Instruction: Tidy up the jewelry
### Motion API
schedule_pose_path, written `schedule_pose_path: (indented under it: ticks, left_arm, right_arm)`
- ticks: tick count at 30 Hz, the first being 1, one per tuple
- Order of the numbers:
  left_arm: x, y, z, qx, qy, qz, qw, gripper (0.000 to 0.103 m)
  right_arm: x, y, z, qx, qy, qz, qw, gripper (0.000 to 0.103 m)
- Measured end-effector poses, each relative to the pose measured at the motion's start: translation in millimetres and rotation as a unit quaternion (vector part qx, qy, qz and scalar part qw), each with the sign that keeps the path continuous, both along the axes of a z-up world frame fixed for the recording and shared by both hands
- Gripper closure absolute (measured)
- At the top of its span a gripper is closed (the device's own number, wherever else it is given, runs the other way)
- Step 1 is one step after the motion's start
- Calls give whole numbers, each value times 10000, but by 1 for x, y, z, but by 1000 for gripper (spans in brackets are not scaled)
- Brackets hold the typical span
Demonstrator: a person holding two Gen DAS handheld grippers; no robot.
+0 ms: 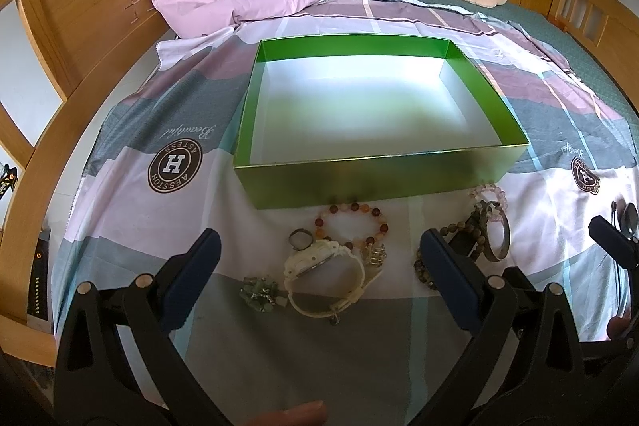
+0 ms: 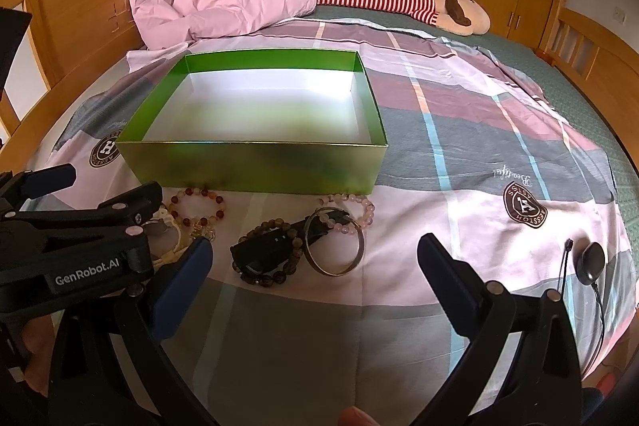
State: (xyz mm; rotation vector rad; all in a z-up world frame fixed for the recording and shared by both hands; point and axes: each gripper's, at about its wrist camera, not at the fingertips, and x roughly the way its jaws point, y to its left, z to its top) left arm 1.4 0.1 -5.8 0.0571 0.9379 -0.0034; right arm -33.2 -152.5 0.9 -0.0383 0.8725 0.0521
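Several bracelets [image 2: 197, 208], white watch [image 1: 325, 276] | green box [image 1: 359, 178] empty | both grippers' fingers wide, holding nothing

- Left gripper [image 1: 319, 258]: jaws spread wide, nothing between the blue pads [image 1: 191, 266] — it hangs low, fingers pointing forward.
- Right gripper [image 2: 315, 266]: jaws likewise spread wide, empty, held level with the left one and just beside it.
- In the right wrist view the left gripper's black body crosses the left edge, close alongside.
- A fingertip [image 1: 295, 414] shows at the bottom edge of each view — the rest of the hands is hidden.
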Motion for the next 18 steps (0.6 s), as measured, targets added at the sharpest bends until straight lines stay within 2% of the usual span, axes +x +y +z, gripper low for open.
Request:
schedule_pose_path:
  ticks: [7, 10, 12, 14, 16, 18]
  left_arm:
    - [2, -4, -5, 84, 80, -31, 9999, 4]
    - [9, 5, -4, 245, 151, -38, 9996, 4]
    - [16, 27, -2, 146, 201, 190, 9995, 4]
    - [22, 49, -5, -94, 408, 428, 9982, 4]
    - [27, 70, -12, -402, 691, 631, 9948, 4]
    - [27, 79, -20, -595, 896, 728, 9915, 7]
  right_arm:
    - [3, -4, -6, -28, 106, -30, 9999, 3]
    - [9, -8, -14, -402, 281, -145, 9987, 3]
    - [13, -17, -20, -423, 463, -256, 9977, 3]
    - [16, -30, -31, -224, 792, -401, 9958, 3]
    - [19, -39, -40, -6, 993, -525, 9937, 10]
    - [21, -41, -44, 217, 1117, -433, 9926, 33]
